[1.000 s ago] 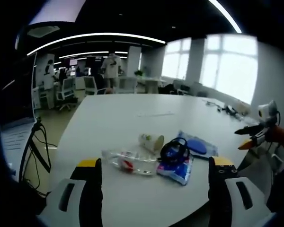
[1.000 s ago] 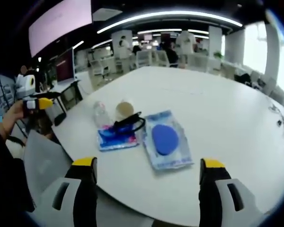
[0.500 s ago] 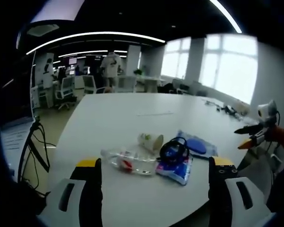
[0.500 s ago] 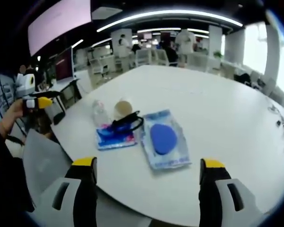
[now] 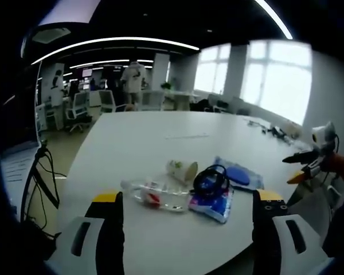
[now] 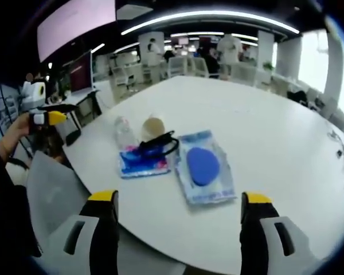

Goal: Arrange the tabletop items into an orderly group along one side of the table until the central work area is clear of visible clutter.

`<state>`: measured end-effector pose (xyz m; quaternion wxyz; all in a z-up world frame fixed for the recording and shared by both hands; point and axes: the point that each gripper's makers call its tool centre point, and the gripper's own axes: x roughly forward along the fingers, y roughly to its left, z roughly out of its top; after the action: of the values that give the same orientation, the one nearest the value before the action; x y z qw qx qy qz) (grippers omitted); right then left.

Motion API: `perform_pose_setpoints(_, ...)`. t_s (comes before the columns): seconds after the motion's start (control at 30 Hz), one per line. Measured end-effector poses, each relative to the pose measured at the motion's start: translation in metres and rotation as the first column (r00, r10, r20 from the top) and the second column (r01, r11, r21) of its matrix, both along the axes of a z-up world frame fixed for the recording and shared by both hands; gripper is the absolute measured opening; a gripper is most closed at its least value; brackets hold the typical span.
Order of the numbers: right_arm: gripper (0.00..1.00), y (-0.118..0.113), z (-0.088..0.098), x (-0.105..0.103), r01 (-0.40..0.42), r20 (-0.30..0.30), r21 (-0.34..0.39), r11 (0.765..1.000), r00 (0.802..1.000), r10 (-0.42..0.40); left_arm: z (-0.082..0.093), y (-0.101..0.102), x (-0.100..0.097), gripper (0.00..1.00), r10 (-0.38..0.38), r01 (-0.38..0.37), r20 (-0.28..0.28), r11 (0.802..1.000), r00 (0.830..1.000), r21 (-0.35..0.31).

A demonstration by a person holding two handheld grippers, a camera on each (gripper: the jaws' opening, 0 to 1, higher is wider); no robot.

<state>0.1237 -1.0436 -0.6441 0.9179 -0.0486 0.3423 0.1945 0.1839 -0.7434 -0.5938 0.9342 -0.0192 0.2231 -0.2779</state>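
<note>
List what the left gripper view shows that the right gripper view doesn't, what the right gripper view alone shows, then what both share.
Left gripper view: the clear plastic bottle seen side-on along its length, a black cable hanging beside the table, and the right gripper held in a hand at the far right.

Right gripper view: a large pinkish screen overhead, and the left gripper held in a hand at the far left.

Both: the white table, paper cup, black coiled cable lying on a blue packet, and the clear pouch holding a blue pad. Both own jaws stand open, empty.
</note>
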Motion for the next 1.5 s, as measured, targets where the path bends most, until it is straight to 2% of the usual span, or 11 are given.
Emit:
perform_pose_setpoints(0.1, 0.85, 0.005, -0.002, 0.001, -0.023, -0.006, -0.023, 0.999, 1.000, 0.023, -0.001, 0.001, 0.001, 0.91, 0.003, -0.003, -0.003, 1.000, 1.000, -0.007)
perform_pose_setpoints(0.3, 0.85, 0.017, 0.000, 0.006, -0.051, -0.004, -0.006, 0.999, 0.999, 0.051, -0.004, 0.002, 0.002, 0.91, 0.007, -0.007, -0.007, 1.000, 1.000, -0.010)
perform_pose_setpoints(0.4, 0.85, 0.024, -0.001, 0.010, -0.082, -0.008, -0.011, 0.997, 0.997, 0.082, -0.002, 0.002, 0.004, 0.91, 0.007, -0.007, -0.004, 0.999, 1.000, -0.035)
perform_pose_setpoints(0.7, 0.84, 0.044, 0.003, 0.023, -0.139, 0.001, -0.004, 0.990, 0.990, 0.139, -0.005, 0.006, 0.008, 0.91, 0.016, -0.016, -0.011, 1.000, 1.000, -0.024)
perform_pose_setpoints(0.97, 0.83, 0.060, 0.000, 0.030, -0.198, -0.007, -0.019, 0.980, 0.980, 0.198, -0.009, 0.010, 0.012, 0.90, 0.027, -0.028, -0.025, 0.999, 0.999, -0.034)
perform_pose_setpoints(1.2, 0.83, 0.074, 0.000, 0.036, -0.241, -0.010, -0.017, 0.970, 0.970, 0.241, -0.013, 0.011, 0.016, 0.90, 0.033, -0.036, -0.043, 0.997, 0.999, -0.074)
perform_pose_setpoints(1.5, 0.82, 0.095, -0.002, 0.043, -0.309, -0.021, -0.019, 0.951, 0.951, 0.308, -0.022, 0.015, 0.024, 0.88, 0.046, -0.053, -0.065, 0.994, 0.997, -0.097)
